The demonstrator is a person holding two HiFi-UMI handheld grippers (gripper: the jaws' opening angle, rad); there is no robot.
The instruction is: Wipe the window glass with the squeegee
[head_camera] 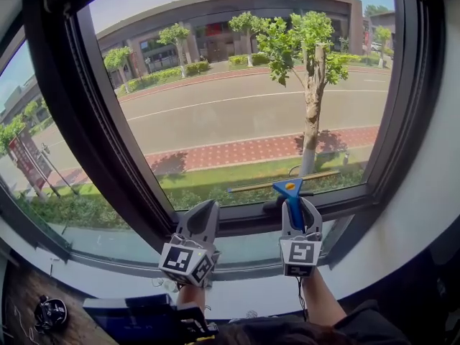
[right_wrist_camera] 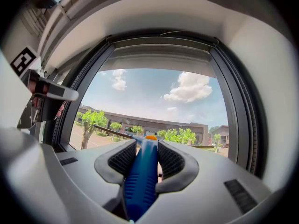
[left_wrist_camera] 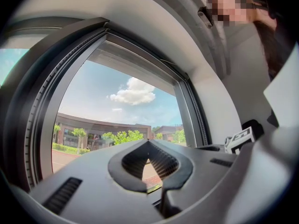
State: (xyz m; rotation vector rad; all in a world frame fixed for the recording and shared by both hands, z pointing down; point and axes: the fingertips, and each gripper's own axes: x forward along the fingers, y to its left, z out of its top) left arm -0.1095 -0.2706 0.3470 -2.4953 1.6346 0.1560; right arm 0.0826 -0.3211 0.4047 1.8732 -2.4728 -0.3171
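Note:
A squeegee with a blue handle (head_camera: 291, 201) and a long thin blade (head_camera: 284, 180) stands against the lower part of the window glass (head_camera: 237, 85). My right gripper (head_camera: 300, 214) is shut on the handle (right_wrist_camera: 142, 171); the blade (right_wrist_camera: 117, 133) crosses the pane just beyond the jaws, and its right end (right_wrist_camera: 205, 147) shows past them. My left gripper (head_camera: 203, 216) hovers below the same pane beside the right one, its jaws closed with nothing between them (left_wrist_camera: 150, 169).
A dark window frame (head_camera: 108, 164) surrounds the glass, with a thick mullion at the left and a sill (head_camera: 244, 218) right under the grippers. White wall (head_camera: 424, 192) lies to the right. A dark object (head_camera: 49, 312) sits on a wooden surface at lower left.

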